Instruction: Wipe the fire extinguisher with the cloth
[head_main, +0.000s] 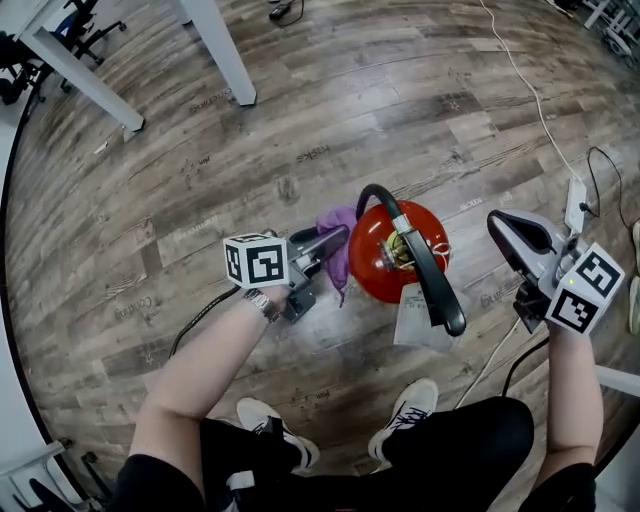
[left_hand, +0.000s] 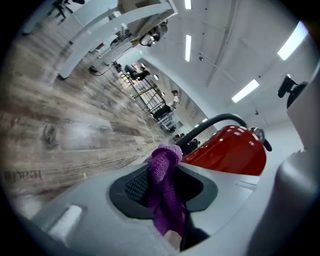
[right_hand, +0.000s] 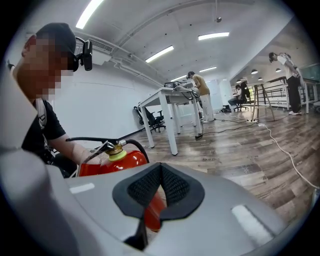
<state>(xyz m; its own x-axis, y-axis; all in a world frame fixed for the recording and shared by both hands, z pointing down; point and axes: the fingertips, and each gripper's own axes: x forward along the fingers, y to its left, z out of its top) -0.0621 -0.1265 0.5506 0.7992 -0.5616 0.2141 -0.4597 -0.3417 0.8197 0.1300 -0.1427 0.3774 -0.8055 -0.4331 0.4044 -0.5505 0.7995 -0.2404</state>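
On floor before your feet: extinguisher (head_main: 385, 262) upright, hose (head_main: 425, 262) arched over top. Cloth (head_main: 340, 235) just beside its left flank, contact unclear, pinched in your left gripper (head_main: 328, 245). Right gripper (head_main: 508, 228) closed, empty, apart on the right. Wiping looks barely begun; whole body left, I'd judge.

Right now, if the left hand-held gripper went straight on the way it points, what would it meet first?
The left hand-held gripper would most likely meet the red metal fire extinguisher cylinder just ahead, the purple knitted cloth in its jaws touching first. Depth is unclear.
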